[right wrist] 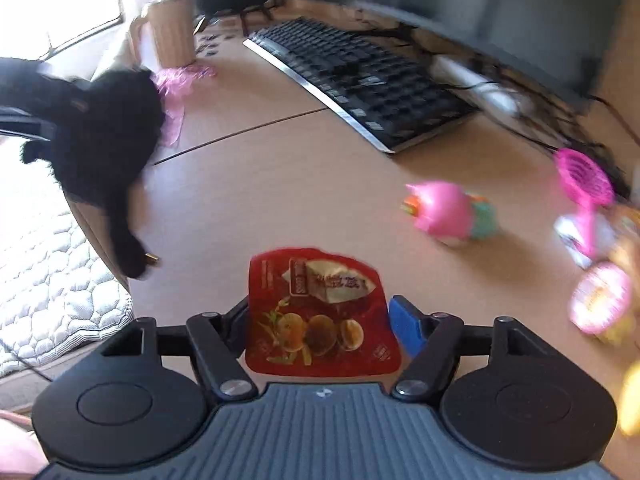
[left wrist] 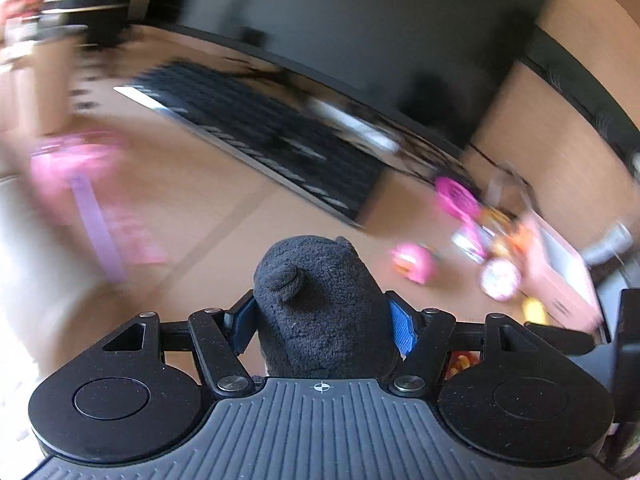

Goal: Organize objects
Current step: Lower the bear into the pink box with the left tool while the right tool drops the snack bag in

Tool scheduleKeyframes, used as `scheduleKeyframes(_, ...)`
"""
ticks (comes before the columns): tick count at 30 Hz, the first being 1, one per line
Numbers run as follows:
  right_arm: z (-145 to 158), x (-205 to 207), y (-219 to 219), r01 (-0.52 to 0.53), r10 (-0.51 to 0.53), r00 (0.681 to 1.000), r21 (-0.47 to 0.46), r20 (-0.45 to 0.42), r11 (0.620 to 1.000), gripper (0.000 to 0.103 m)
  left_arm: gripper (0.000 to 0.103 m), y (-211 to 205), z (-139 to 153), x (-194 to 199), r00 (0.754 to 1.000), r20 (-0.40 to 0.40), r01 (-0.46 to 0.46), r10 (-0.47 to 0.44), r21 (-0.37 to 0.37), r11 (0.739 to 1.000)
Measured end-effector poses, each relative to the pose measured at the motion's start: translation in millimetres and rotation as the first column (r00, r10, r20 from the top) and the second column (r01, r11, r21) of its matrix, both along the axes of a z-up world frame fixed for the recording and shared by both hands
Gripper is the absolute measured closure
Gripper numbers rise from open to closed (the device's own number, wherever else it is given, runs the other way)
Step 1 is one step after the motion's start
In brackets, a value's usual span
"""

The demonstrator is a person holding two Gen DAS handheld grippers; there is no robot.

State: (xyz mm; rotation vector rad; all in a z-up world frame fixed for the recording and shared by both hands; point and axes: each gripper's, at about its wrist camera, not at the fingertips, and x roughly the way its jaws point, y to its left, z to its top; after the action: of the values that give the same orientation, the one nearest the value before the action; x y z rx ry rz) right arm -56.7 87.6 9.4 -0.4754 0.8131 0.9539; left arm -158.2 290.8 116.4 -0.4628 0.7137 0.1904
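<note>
Tan desk (right wrist: 280,184): laminate top with a seam across it; I note everything else rests on or hangs over it.
Monitor (left wrist: 360,32): dark screen at the far edge, behind the keyboard.
Keyboard (right wrist: 360,80): black with a silver front edge, lying at an angle ahead of both cameras.
Black plush toy (left wrist: 320,304): held over the desk between the blue pads of the left gripper (left wrist: 325,322), one ear facing the camera. In the right wrist view it hangs at the left edge (right wrist: 104,140), a limb dangling down.
Left gripper state: about half open, both pads pressed into the plush (a firm hold, as far as I can see).
Red snack packet (right wrist: 320,312): printed foil pouch, standing between the fingers of the right gripper (right wrist: 318,330), just over the desk.
Right gripper state: jaws part-way in; the left pad meets the packet edge, the right pad (right wrist: 408,328) shows a slim gap, so I cannot tell if it grips.
Pink toy (right wrist: 448,212): on the desk right of centre, well apart from the packet.
Pink sieve (right wrist: 584,180): far right, blurred.
</note>
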Motion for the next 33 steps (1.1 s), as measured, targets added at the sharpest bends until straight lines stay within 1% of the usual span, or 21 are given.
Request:
scheduleKeyframes(2, 12, -3, -31, 0.065, -0.065, 0.998, 0.001, 0.0, 0.998, 0.032, 0.032, -21, 2, 20, 0.995, -0.007, 0.104, -0.104, -0.005, 0.995)
scheduleKeyframes(4, 21, -2, -65, 0.152, -0.152, 0.988, -0.003, -0.002, 0.988, 0.032, 0.032, -50, 1, 43, 0.973, -0.021, 0.228, -0.228, -0.017, 0.974)
scheduleKeyframes(5, 25, -1, -83, 0.206, -0.206, 0.978, -0.011, 0.002, 0.978, 0.032, 0.032, -63, 0, 52, 0.961, -0.025, 0.276, -0.277, -0.023, 0.961)
scheduleKeyframes(6, 27, -1, -98, 0.252, -0.252, 0.968, -0.02, 0.01, 0.968, 0.032, 0.032, -80, 0, 62, 0.941, -0.026, 0.337, -0.337, -0.032, 0.941)
scheduleKeyframes(8, 34, -3, -131, 0.349, -0.348, 0.937, -0.037, 0.039, 0.936, 0.032, 0.032, -111, 0, 79, 0.903, -0.013, 0.428, -0.429, -0.039, 0.903)
scheduleKeyframes(10, 41, -3, -165, 0.439, -0.436, 0.898, -0.049, 0.06, 0.897, 0.032, 0.032, -145, 6, 98, 0.856, 0.007, 0.517, -0.517, -0.032, 0.856)
scheduleKeyframes(11, 45, -5, -182, 0.483, -0.479, 0.875, -0.046, 0.071, 0.875, 0.032, 0.032, -158, 9, 106, 0.838, 0.017, 0.546, -0.546, -0.026, 0.837)
scheduleKeyframes(13, 52, -7, -212, 0.551, -0.546, 0.833, -0.028, 0.092, 0.834, 0.032, 0.032, -181, 19, 128, 0.813, 0.034, 0.581, -0.581, -0.001, 0.814)
scheduleKeyframes(15, 60, -13, -241, 0.614, -0.61, 0.785, -0.002, 0.107, 0.789, 0.032, 0.032, -208, 38, 153, 0.801, 0.064, 0.591, -0.595, 0.067, 0.804)
scheduleKeyframes(17, 68, -17, -267, 0.666, -0.664, 0.739, 0.024, 0.112, 0.746, 0.032, 0.032, -229, 59, 180, 0.788, 0.097, 0.6, -0.608, 0.1, 0.794)
scheduleKeyframes(19, 77, -19, -290, 0.711, -0.711, 0.695, 0.051, 0.104, 0.702, 0.032, 0.032, -249, 83, 210, 0.766, 0.129, 0.615, -0.63, 0.141, 0.776)
scheduleKeyframes(21, 84, -20, -305, 0.722, -0.727, 0.679, 0.086, 0.102, 0.687, 0.032, 0.032, -268, 104, 239, 0.745, 0.156, 0.611, -0.648, 0.231, 0.758)
scheduleKeyframes(23, 87, -20, -313, 0.729, -0.737, 0.664, 0.113, 0.126, 0.675, 0.032, 0.032, -289, 118, 263, 0.738, 0.164, 0.599, -0.655, 0.287, 0.747)
scheduleKeyframes(25, 86, -18, -321, 0.736, -0.748, 0.651, 0.134, 0.134, 0.664, 0.032, 0.031, -304, 120, 286, 0.731, 0.152, 0.61, -0.665, 0.293, 0.737)
scheduleKeyframes(26, 85, -19, -326, 0.741, -0.754, 0.644, 0.142, 0.128, 0.656, 0.032, 0.03, -310, 119, 297, 0.729, 0.13, 0.621, -0.672, 0.286, 0.73)
scheduleKeyframes(27, 84, -20, -330, 0.75, -0.764, 0.635, 0.144, 0.118, 0.646, 0.032, 0.03, -318, 113, 310, 0.724, 0.092, 0.641, -0.684, 0.278, 0.716)
scheduleKeyframes(29, 77, -21, -338, 0.767, -0.78, 0.617, 0.144, 0.099, 0.625, 0.032, 0.027, -331, 97, 329, 0.705, 0.03, 0.677, -0.709, 0.273, 0.684)
scheduleKeyframes(30, 75, -23, -342, 0.772, -0.786, 0.611, 0.146, 0.094, 0.618, 0.032, 0.027, -338, 86, 337, 0.703, 0.001, 0.682, -0.711, 0.28, 0.676)
scheduleKeyframes(31, 72, -26, -344, 0.777, -0.791, 0.605, 0.146, 0.092, 0.612, 0.032, 0.029, -342, 78, 342, 0.716, -0.012, 0.671, -0.698, 0.289, 0.683)
scheduleKeyframes(32, 70, -27, -347, 0.783, -0.796, 0.598, 0.145, 0.091, 0.605, 0.032, 0.032, -343, 71, 346, 0.735, -0.007, 0.65, -0.678, 0.291, 0.702)
scheduleKeyframes(33, 67, -26, -350, 0.79, -0.802, 0.592, 0.139, 0.086, 0.598, 0.032, 0.032, -341, 65, 349, 0.753, 0.022, 0.629, -0.657, 0.267, 0.73)
